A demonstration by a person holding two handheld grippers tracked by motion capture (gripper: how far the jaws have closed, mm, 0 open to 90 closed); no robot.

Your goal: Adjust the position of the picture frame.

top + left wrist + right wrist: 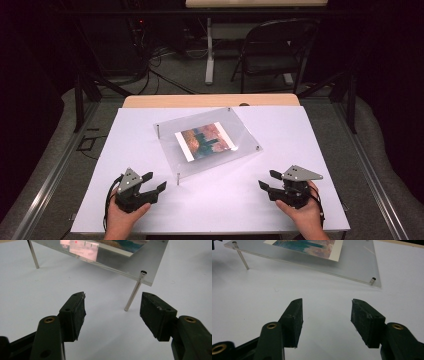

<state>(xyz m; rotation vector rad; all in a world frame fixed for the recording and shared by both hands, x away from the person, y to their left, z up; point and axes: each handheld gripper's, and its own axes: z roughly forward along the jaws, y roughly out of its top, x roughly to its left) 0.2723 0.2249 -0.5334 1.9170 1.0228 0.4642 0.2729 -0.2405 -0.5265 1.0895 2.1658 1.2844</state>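
A clear acrylic panel (240, 137) with a colourful picture (205, 141) on it stands raised on thin metal legs in the middle of the white table. My left gripper (154, 181) rests at the front left, open and empty, its jaws toward the panel's near corner leg (178, 178). In the left gripper view that metal leg (134, 291) stands just beyond the gap of the left gripper (112, 307). My right gripper (266, 179) sits at the front right, open and empty. The right gripper view has the panel (359, 262) lying beyond the right gripper (326, 311).
The white table top (280, 200) ends close behind both hands. A wooden strip (210, 101) runs along its far edge. Beyond it stand a dark folding chair (272, 50) and a table leg (209, 55) on the floor.
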